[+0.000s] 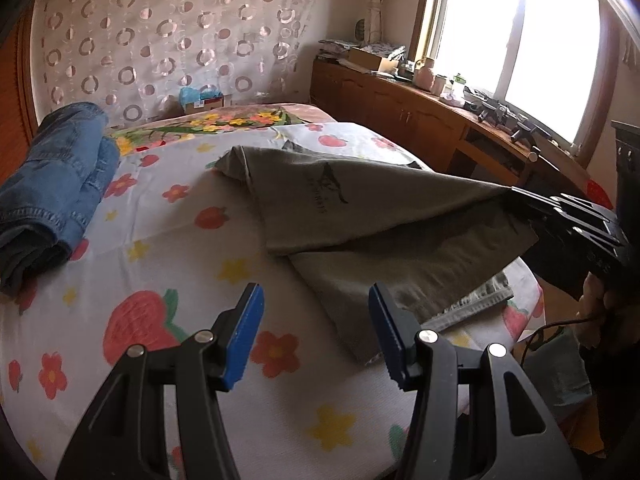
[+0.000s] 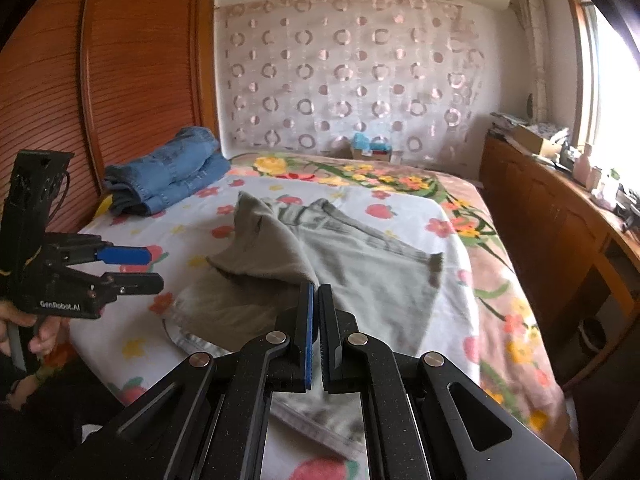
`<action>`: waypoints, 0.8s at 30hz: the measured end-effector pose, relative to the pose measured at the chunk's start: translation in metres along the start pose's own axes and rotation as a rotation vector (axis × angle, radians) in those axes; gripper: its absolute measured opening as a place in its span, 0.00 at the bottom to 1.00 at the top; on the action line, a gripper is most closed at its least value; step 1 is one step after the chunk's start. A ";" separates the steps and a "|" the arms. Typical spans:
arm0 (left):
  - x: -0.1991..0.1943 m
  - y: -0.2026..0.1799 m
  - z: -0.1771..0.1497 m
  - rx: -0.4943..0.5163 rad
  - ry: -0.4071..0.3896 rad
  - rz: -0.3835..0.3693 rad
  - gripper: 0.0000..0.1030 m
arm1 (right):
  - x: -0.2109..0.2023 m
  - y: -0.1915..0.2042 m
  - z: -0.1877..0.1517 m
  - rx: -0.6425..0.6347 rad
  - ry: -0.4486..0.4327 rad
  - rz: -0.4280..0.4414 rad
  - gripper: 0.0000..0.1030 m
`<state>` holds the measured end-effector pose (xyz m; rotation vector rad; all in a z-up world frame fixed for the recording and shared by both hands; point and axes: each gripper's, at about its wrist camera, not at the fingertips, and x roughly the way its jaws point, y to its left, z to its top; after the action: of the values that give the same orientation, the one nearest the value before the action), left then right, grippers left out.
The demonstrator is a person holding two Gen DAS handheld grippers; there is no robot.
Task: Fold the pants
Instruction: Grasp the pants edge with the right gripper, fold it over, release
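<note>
Grey-green pants [image 1: 376, 208] lie on the flowered bed sheet [image 1: 160, 248]. My right gripper [image 2: 317, 296] is shut on an edge of the pants [image 2: 360, 264] and holds that part lifted off the bed, so the cloth drapes down from its tip. It also shows in the left wrist view [image 1: 516, 194] at the right. My left gripper [image 1: 316, 300] is open and empty above the sheet, just left of the pants' near edge. It shows in the right wrist view [image 2: 150, 266] at the left, apart from the pants.
Folded blue jeans [image 1: 56, 184] lie at the bed's far left by a wooden wardrobe [image 2: 120, 80]. A wooden cabinet [image 1: 400, 108] with clutter runs under the window at the right. A patterned curtain [image 2: 352, 72] hangs behind the bed.
</note>
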<state>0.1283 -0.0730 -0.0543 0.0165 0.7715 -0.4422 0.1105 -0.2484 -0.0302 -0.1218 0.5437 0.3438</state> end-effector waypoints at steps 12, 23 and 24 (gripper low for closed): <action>0.014 -0.022 0.003 0.042 0.032 -0.009 0.52 | -0.007 -0.028 -0.024 0.045 0.044 -0.034 0.00; 0.029 -0.025 -0.001 0.043 0.071 -0.002 0.52 | 0.013 -0.039 -0.054 0.108 0.148 -0.024 0.00; 0.030 -0.025 -0.002 0.043 0.075 0.000 0.52 | 0.014 -0.038 -0.056 0.106 0.151 -0.026 0.00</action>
<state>0.1363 -0.1070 -0.0720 0.0739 0.8356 -0.4607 0.1081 -0.2918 -0.0844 -0.0527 0.7082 0.2808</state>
